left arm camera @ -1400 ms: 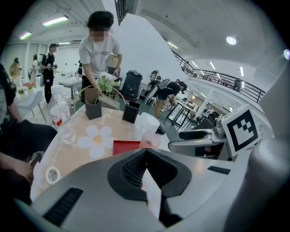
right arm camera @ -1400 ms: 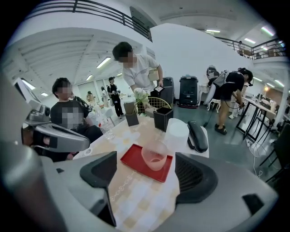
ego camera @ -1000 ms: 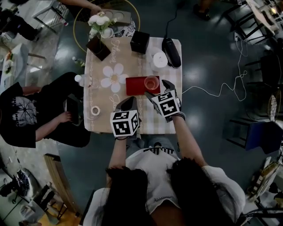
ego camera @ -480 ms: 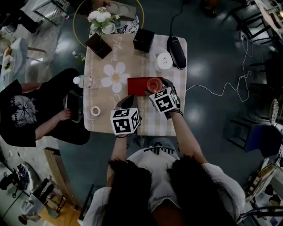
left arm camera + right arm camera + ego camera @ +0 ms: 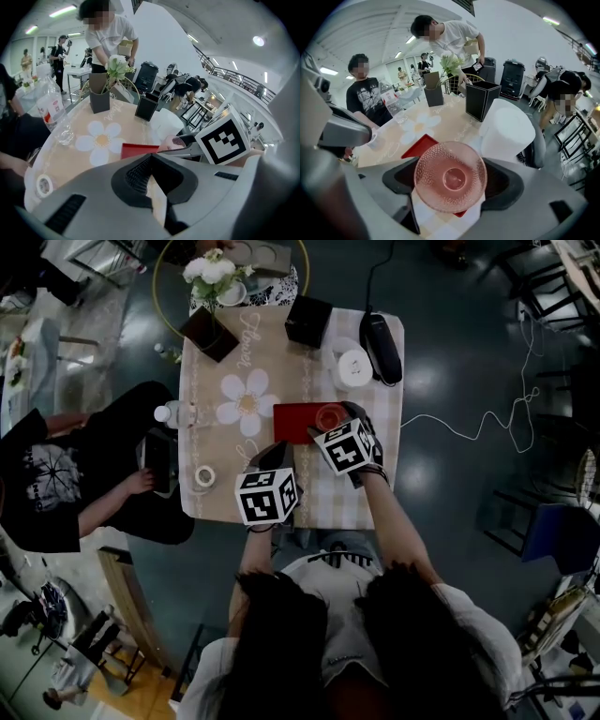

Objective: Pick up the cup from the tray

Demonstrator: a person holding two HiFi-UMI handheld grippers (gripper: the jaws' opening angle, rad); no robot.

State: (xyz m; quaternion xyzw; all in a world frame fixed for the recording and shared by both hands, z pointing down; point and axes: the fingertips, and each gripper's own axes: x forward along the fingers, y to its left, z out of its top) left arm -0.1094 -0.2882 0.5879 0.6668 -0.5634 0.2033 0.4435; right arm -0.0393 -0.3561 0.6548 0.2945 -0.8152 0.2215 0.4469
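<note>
A pink dimpled glass cup [image 5: 450,176] sits between the jaws of my right gripper [image 5: 451,183], which is shut on it, its mouth turned toward the camera. Under it lies the red tray [image 5: 418,145] on the beige flowered table. From overhead the cup [image 5: 330,416] is at the right end of the tray [image 5: 292,423], inside my right gripper [image 5: 335,421]. In the left gripper view the cup [image 5: 175,141] shows tilted in the other gripper's jaws. My left gripper [image 5: 271,455] hovers near the table's front edge, shut [image 5: 151,161] and empty.
A white roll [image 5: 353,366], a black box [image 5: 307,321] and a dark oblong device [image 5: 380,334] stand behind the tray. A flower vase [image 5: 208,329], a water bottle [image 5: 173,413] and a tape roll [image 5: 203,475] are to the left. A person [image 5: 56,484] sits at the table's left side.
My right gripper has moved forward over the tray's right end and its jaws now enclose the cup. The left gripper has barely shifted.
</note>
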